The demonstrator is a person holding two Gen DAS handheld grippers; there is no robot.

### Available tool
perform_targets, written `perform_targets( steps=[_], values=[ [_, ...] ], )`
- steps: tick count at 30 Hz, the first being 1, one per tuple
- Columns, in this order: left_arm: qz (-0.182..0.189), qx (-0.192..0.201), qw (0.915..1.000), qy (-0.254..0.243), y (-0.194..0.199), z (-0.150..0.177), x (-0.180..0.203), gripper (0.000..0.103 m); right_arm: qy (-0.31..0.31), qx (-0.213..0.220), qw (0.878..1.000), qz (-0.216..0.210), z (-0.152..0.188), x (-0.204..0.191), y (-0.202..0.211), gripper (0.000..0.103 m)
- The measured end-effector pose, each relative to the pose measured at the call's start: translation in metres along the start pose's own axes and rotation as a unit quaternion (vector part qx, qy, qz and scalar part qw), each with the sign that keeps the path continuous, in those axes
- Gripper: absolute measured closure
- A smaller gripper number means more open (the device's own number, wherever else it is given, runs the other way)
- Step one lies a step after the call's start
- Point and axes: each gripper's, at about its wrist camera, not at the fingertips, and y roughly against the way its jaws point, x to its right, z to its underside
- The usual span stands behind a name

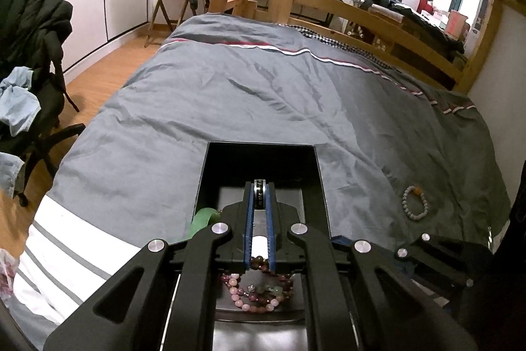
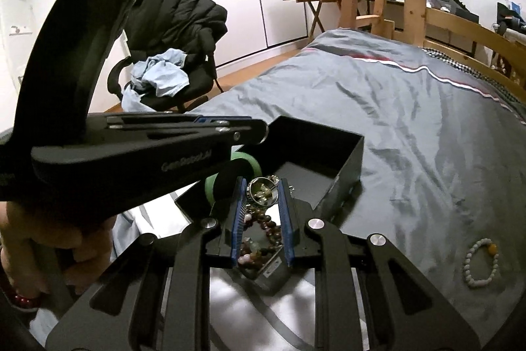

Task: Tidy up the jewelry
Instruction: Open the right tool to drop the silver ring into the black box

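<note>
A black open box [image 1: 315, 186] lies on the grey bed, also in the right wrist view [image 2: 348, 166]. My left gripper [image 1: 259, 186] is shut on a silver and black ring [image 1: 259, 198] over the box. Pink and red bead bracelets [image 1: 259, 291] lie below it in the box. A green bangle [image 1: 200, 221] leans at the box's left side. My right gripper [image 2: 261, 183] holds a silver bracelet [image 2: 261, 191] between its fingers above the box; the bangle [image 2: 251, 162] and bead bracelets [image 2: 266, 229] show there too. A white bead bracelet [image 1: 416, 203] lies on the bed to the right [image 2: 480, 262].
The grey duvet [image 1: 263, 94] covers the bed. A wooden bed frame [image 1: 378, 22] runs along the far side. An office chair with a black jacket and blue cloth [image 2: 171, 64] stands left of the bed. The left gripper's body [image 2: 131, 147] crosses the right wrist view.
</note>
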Motion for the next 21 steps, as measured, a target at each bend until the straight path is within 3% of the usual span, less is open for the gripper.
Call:
perform_targets(
  steps=[10,11,13,14,15,17,21],
  values=[
    [-0.013,-0.003,0.9998,0.015,-0.002,-0.001,-0.007,0.097,-0.007,-0.011,1.000,-0.024,0.004,-0.002,-0.010,0.082],
    [-0.012,-0.005,0.9997,0.019,-0.004,-0.001,-0.008,0.097,-0.008,-0.012,1.000,-0.023,0.004,-0.002,-0.011,0.079],
    [-0.011,-0.006,0.9997,0.022,-0.004,0.000,-0.009,0.097,-0.011,-0.010,1.000,-0.020,0.005,-0.001,-0.011,0.064],
    [-0.011,-0.007,0.9996,0.024,-0.005,0.000,-0.010,0.095,-0.012,-0.006,1.000,-0.022,0.005,0.000,-0.010,0.050],
    [-0.012,-0.007,0.9996,0.025,-0.005,0.000,-0.010,0.092,-0.014,0.000,1.000,-0.022,0.006,0.000,-0.008,0.045],
    [-0.016,-0.003,0.9995,0.026,-0.004,0.000,-0.010,0.069,-0.015,0.006,1.000,-0.019,0.006,0.001,-0.006,0.044],
    [-0.021,0.010,0.9993,0.029,0.001,0.000,-0.011,0.047,-0.027,0.014,1.000,-0.008,0.006,0.010,0.001,0.040]
  ],
)
